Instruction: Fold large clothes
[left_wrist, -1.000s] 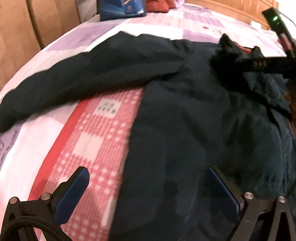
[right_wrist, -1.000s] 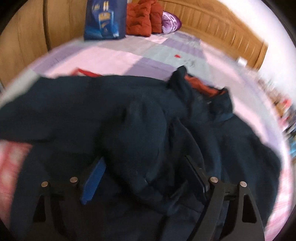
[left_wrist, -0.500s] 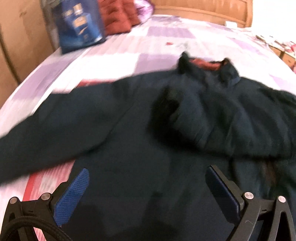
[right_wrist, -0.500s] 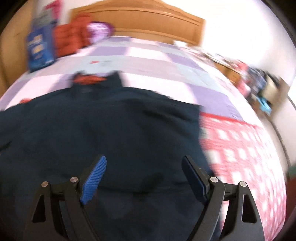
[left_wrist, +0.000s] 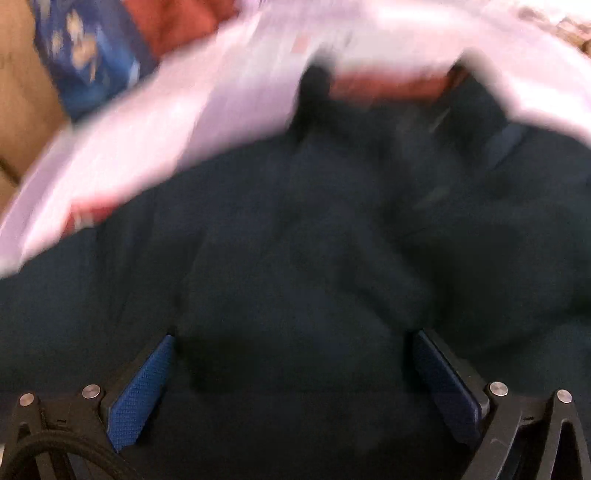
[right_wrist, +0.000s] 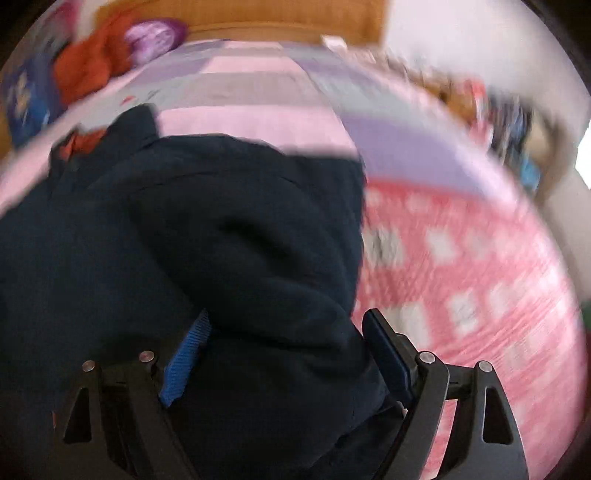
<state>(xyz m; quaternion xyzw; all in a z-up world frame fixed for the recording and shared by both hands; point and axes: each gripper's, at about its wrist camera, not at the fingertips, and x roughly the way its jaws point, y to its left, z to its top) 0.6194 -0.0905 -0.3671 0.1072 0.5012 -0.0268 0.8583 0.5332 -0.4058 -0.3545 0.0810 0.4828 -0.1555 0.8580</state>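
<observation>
Both grippers are mine, and both hang over the big dark blue jacket (left_wrist: 295, 280) on the bed (right_wrist: 258, 125). My left gripper (left_wrist: 291, 369) has its two blue pads (left_wrist: 142, 395) spread wide. Only jacket cloth shows in the gap, and the pads do not pinch it. My right gripper (right_wrist: 286, 354) is spread wide too. A thick puffy fold of the jacket (right_wrist: 240, 240) bulges up between its pads (right_wrist: 184, 354). The fold hides part of the left pad, but I cannot tell if the pads touch the cloth.

The jacket lies spread out on the bed and fills most of what I see. Its collar, with orange-red lining (left_wrist: 384, 83), is at the far end of the jacket. In the right wrist view, the jacket's right edge lies on a pink checked blanket (right_wrist: 461, 266). Past the collar the bed cover is pale pink and purple.

Far beyond the jacket, by the wooden headboard (right_wrist: 258, 14), sit a blue bag (left_wrist: 88, 55), a red bundle (right_wrist: 92, 70) and a purple thing (right_wrist: 155, 35). Both views are blurry.
</observation>
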